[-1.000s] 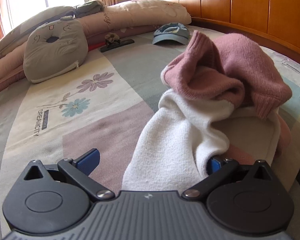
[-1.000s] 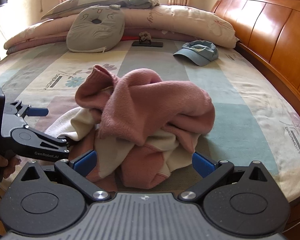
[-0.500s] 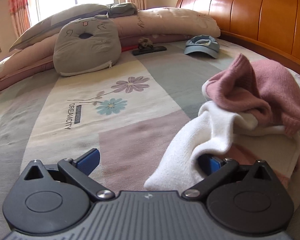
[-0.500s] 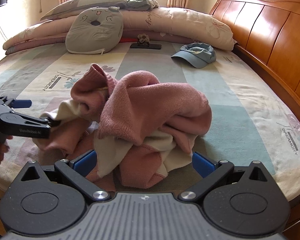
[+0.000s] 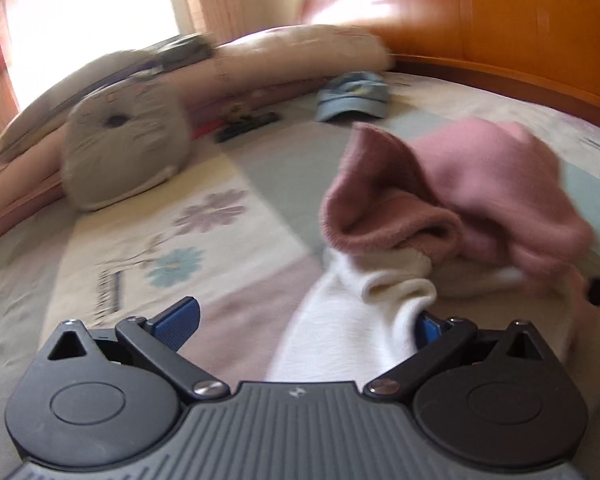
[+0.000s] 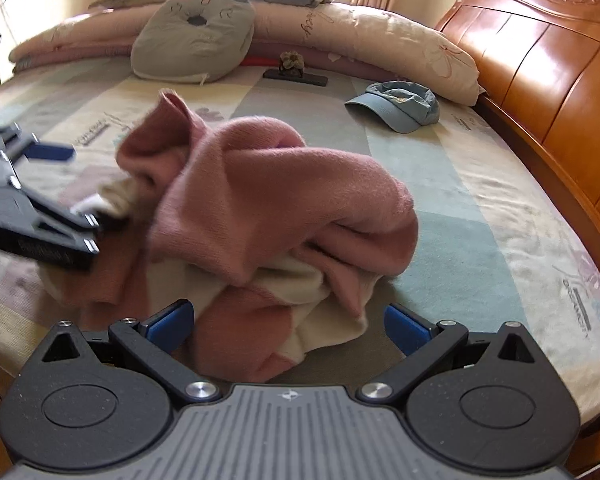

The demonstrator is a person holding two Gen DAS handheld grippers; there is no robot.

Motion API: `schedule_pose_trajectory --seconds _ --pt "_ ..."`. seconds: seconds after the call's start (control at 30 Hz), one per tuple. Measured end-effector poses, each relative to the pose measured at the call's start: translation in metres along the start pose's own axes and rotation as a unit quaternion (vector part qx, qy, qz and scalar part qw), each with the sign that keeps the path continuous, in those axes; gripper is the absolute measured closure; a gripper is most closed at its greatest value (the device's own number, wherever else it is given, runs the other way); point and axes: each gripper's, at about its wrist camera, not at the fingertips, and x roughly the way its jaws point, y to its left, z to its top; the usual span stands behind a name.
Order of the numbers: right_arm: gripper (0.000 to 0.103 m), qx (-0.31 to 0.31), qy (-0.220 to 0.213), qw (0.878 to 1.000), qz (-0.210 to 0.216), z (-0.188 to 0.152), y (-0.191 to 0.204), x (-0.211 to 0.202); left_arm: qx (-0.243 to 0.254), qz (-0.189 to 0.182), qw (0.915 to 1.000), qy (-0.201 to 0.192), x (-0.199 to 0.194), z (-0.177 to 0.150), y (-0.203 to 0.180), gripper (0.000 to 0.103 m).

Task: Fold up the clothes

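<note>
A pink and cream knit sweater (image 6: 284, 208) lies crumpled in a heap on the bed near its front edge. My left gripper (image 5: 304, 320) is open at the heap's left side. A cream fold of the sweater (image 5: 352, 320) lies between its jaws and drapes over the right fingertip (image 5: 428, 326). The right wrist view shows that left gripper (image 6: 80, 196) blurred, with its blue pad (image 6: 52, 151) clear of the cloth. My right gripper (image 6: 288, 322) is open just in front of the heap, with the sweater's lower edge reaching between its fingers.
On the patchwork bedspread (image 6: 480, 184) behind the sweater lie a blue cap (image 6: 396, 106), a dark flat object with a small ornament (image 6: 294, 72), and a grey cat cushion (image 6: 196, 36). Rolled quilts (image 6: 380, 40) line the back. A wooden headboard (image 6: 548, 60) runs along the right.
My left gripper has swung and risen beside the heap, blurring its view; the cream fold stays draped on its right finger. The right gripper has edged closer to the sweater.
</note>
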Motion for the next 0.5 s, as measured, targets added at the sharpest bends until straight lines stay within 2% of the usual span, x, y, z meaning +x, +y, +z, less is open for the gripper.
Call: schedule_pose_trajectory --seconds 0.17,0.23,0.33,0.43,0.5 --pt "0.0 -0.034 -0.001 0.999 -0.005 0.009 -0.015 0.012 -0.028 0.078 0.996 0.033 0.018 -0.003 0.051 0.0" --pt "0.0 -0.045 -0.003 0.999 -0.005 0.014 -0.022 0.015 -0.041 0.085 0.9945 0.045 0.021 -0.004 0.066 0.001" --pt "0.0 -0.061 -0.005 0.998 0.005 0.019 -0.031 0.018 -0.054 0.046 0.9959 0.057 0.015 -0.002 0.071 0.001" --pt "0.0 -0.085 -0.007 0.996 0.016 0.021 -0.035 0.022 -0.046 -0.048 0.996 0.06 0.001 0.004 0.063 0.001" --pt "0.0 -0.099 -0.008 0.995 0.019 0.025 -0.032 0.025 -0.029 -0.097 0.9935 0.051 -0.009 0.011 0.054 0.001"
